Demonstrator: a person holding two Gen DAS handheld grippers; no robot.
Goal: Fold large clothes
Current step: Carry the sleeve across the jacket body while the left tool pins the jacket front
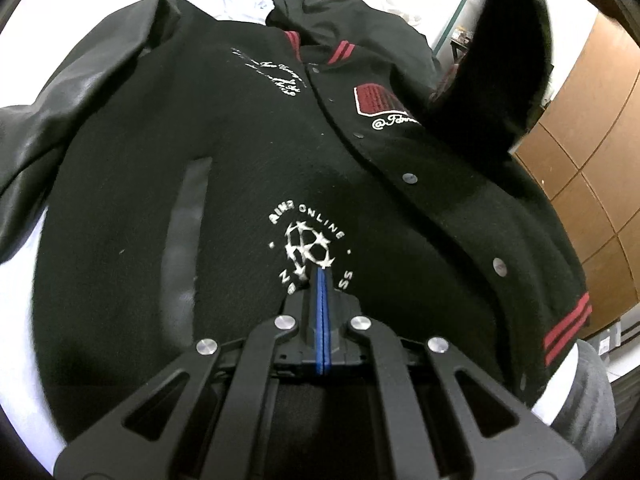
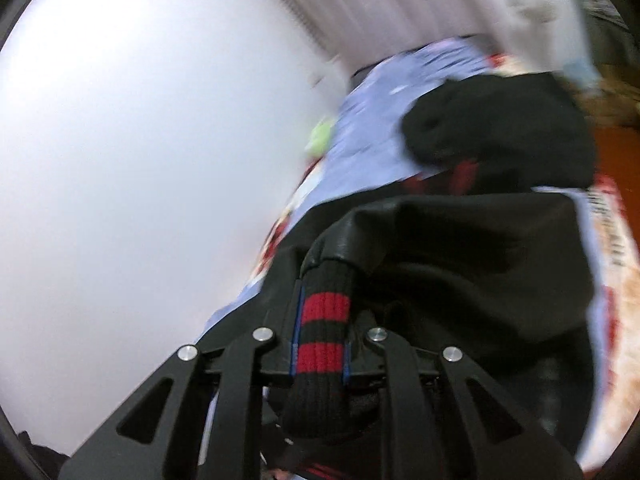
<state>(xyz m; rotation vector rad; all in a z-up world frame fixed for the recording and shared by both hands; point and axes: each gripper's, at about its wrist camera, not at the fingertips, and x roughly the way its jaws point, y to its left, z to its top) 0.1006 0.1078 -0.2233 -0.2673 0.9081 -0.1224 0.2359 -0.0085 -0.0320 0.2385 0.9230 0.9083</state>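
Observation:
A black varsity jacket point(image 1: 224, 168) lies front up on the bed, with white prints, a dark red chest patch point(image 1: 376, 100), metal snaps and a red-striped hem point(image 1: 568, 328). My left gripper point(image 1: 322, 276) is shut, blue pads together and nothing between them, its tip over the round white logo point(image 1: 308, 244). One sleeve point(image 1: 508, 60) rises blurred at the upper right. In the right wrist view my right gripper point(image 2: 324, 280) is shut on that sleeve's ribbed cuff point(image 2: 324, 320), black with red bands. The leather sleeve point(image 2: 440, 240) hangs off beyond it.
A wooden wardrobe point(image 1: 592, 140) stands to the right of the bed. White bedding point(image 1: 24, 280) shows at the left and a grey cloth point(image 1: 588, 392) at the lower right. The right wrist view is motion-blurred: white wall point(image 2: 140, 160) and patterned light-blue sheet point(image 2: 380, 120).

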